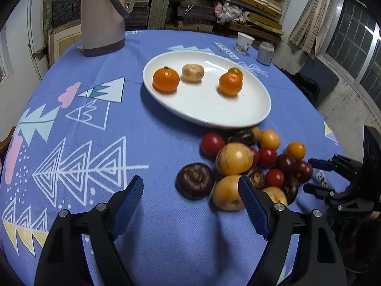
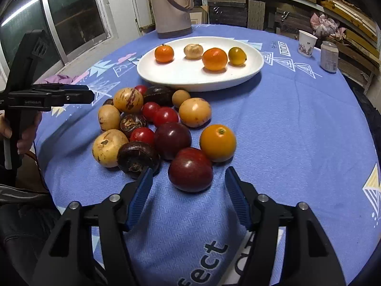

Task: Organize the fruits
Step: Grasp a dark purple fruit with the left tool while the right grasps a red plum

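A white oval plate (image 1: 214,109) (image 2: 190,76) holds two oranges, a pale tan fruit (image 1: 193,72) and a small yellow-green fruit (image 2: 237,56). Nearer, a pile of several loose fruits lies on the blue cloth: red tomatoes, yellow fruits, dark plums. My left gripper (image 1: 190,187) is open, its tips flanking a dark brown fruit (image 1: 195,180) without touching; a yellow fruit (image 1: 226,193) sits by its right finger. My right gripper (image 2: 189,172) is open around a dark red plum (image 2: 190,169), with gaps on both sides. An orange kumquat-like fruit (image 2: 218,143) lies just beyond.
A tall beige thermos jug (image 1: 102,16) stands at the table's far side. A paper cup (image 2: 307,40) and a can (image 2: 329,57) stand at the far right. The round table's edge curves close on both sides. A hand grips the left tool (image 2: 26,128).
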The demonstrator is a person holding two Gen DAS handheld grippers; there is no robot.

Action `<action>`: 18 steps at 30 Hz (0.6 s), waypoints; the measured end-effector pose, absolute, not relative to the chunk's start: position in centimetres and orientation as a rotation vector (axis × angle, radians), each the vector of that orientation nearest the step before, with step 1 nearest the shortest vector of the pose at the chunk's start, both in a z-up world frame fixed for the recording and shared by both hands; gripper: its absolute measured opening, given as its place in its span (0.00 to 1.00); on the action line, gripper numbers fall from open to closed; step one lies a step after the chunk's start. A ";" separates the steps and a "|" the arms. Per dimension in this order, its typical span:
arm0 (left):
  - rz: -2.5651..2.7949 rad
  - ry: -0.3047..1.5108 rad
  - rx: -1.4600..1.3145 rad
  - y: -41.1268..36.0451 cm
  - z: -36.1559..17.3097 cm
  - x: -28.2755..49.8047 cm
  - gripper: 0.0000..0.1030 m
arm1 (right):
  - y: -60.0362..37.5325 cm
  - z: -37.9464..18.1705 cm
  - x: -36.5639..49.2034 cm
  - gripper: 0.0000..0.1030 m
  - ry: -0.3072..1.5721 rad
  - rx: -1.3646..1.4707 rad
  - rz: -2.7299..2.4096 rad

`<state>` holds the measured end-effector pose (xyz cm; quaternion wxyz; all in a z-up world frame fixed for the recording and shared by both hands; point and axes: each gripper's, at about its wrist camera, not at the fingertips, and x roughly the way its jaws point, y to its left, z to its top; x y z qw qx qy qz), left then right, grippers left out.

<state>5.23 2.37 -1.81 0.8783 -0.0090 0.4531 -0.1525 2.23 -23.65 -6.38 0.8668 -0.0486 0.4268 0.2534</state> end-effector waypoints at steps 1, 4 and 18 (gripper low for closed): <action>-0.318 0.948 -0.017 2.4 -1.9 5.2 0.80 | -23.5 -6.6 2.3 0.53 0.901 -0.107 0.529; -0.318 0.968 -0.038 2.8 -2.5 5.3 0.80 | -23.2 -7.3 3.0 0.42 0.921 -0.111 0.514; -0.289 1.017 -0.127 2.8 -4.7 8.6 0.83 | -22.6 -7.8 3.3 0.38 0.890 -0.142 0.492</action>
